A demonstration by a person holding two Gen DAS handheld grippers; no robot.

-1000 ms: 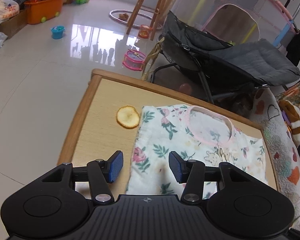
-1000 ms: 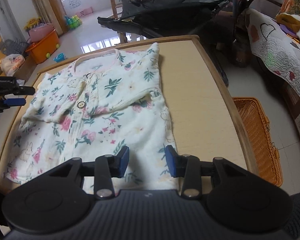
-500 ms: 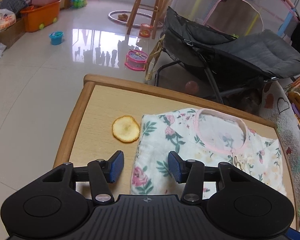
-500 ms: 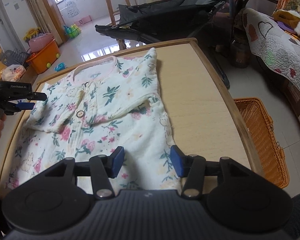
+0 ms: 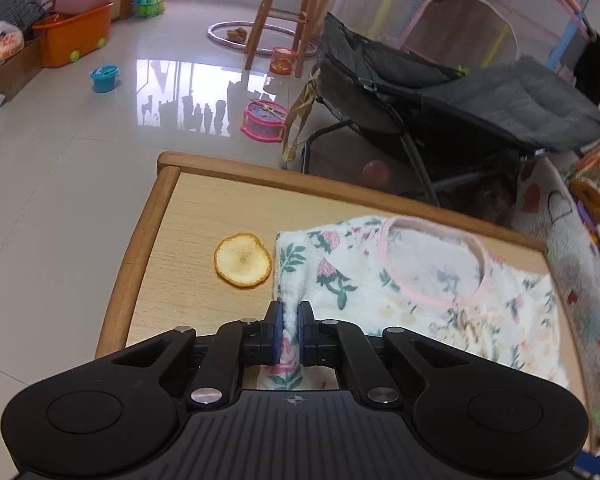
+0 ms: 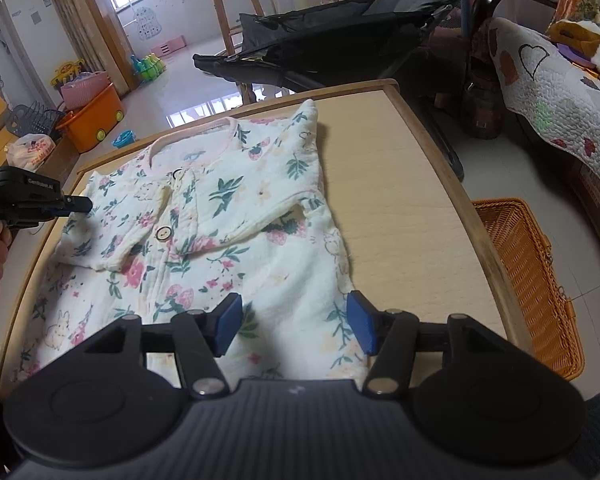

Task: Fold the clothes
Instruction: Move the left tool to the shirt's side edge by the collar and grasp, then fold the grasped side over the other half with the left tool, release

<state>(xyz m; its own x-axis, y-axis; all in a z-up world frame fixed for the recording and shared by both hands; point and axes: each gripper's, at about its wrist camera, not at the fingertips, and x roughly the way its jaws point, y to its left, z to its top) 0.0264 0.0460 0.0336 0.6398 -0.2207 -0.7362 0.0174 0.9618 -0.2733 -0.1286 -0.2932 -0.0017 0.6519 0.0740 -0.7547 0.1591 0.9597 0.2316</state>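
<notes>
A white, floral-printed, quilted baby garment with a pink neckline lies spread on the light wooden bench with a raised rim, button front up, and the folding looks only partly done: both sleeves are already laid across the chest, while the long body below them is still at full length, so by my reading the lengthwise folds remain. The left hand-held gripper is clamped tight on the cloth at the garment's shoulder edge, a ridge of fabric pinched between its blue pads. The right hand-held gripper is opening at the hem end; the fabric lies beneath the gap between its blue pads, which press on nothing. A round dried orange slice sits on the bench just beside the garment's shoulder. Writing is scarce: small white lettering on the side of the left hand-held gripper, seen in the right wrist view, is too small to read with confidence.
</notes>
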